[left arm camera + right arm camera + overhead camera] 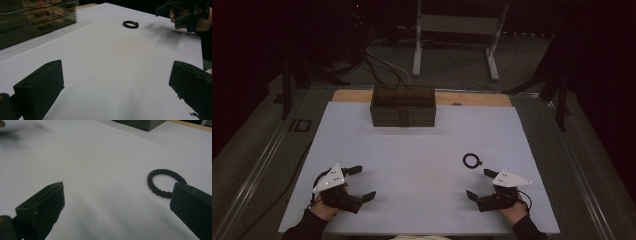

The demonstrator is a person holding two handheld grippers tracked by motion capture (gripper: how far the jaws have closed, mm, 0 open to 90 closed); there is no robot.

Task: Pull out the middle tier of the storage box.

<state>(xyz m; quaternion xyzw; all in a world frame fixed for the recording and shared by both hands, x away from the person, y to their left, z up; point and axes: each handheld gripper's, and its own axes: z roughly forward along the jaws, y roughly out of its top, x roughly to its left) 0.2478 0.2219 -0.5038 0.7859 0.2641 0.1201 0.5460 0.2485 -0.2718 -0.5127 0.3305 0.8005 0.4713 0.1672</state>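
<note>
Black braided hair tie (472, 160) lies flat on the white table (422, 150), right of centre, just beyond the right gripper (477, 184). Right gripper: jaws released, empty, resting near the table's front edge. Left gripper (362, 182): jaws released, empty, well apart at front left. Dark drawer box (403, 106) stands at the far edge.

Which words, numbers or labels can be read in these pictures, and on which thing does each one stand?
None can be read.
Right gripper: a small pale mark on one of its fingers, too small to read.
Drawer box: no label visible; its drawers hold small things, too dim to tell.
Black braided ring: no text.
White table sheet: no print.
Left gripper: no marking on its fingers.
</note>
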